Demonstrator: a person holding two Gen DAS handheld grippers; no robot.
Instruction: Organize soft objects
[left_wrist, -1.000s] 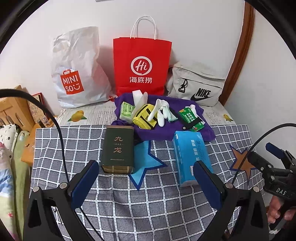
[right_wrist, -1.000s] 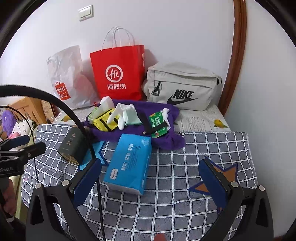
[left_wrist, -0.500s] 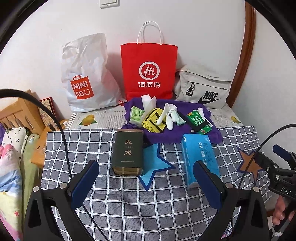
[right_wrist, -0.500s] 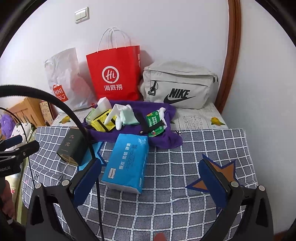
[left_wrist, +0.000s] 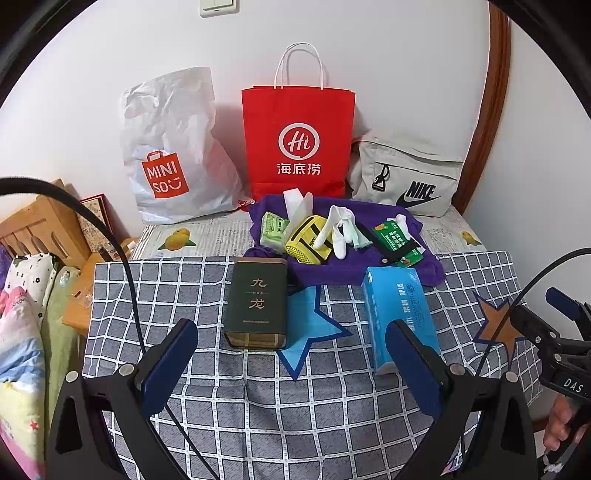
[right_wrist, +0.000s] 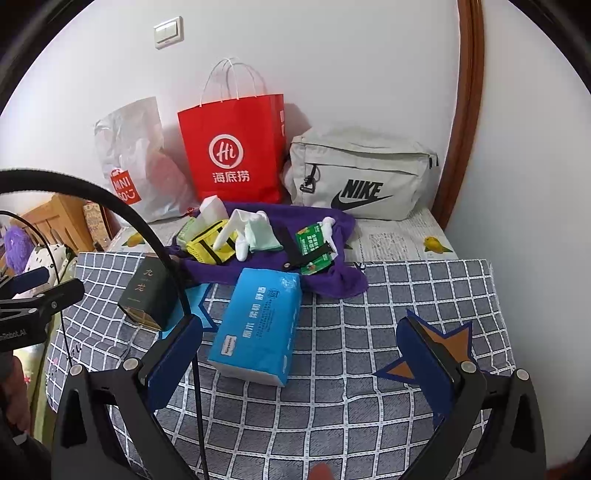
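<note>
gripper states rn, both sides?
Left gripper: open, holding nothing, above the checked cloth.
Right gripper: open, holding nothing, near the blue tissue pack.

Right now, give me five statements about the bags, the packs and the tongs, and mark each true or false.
1. The red paper bag stands between the white plastic bag and the grey Nike bag. True.
2. The blue tissue pack stands upright. False: it lies flat.
3. The left tongs hold the dark green box. False: open, empty.
4. White socks lie on the purple cloth. True.
5. The right tongs are shut. False: open.
</note>
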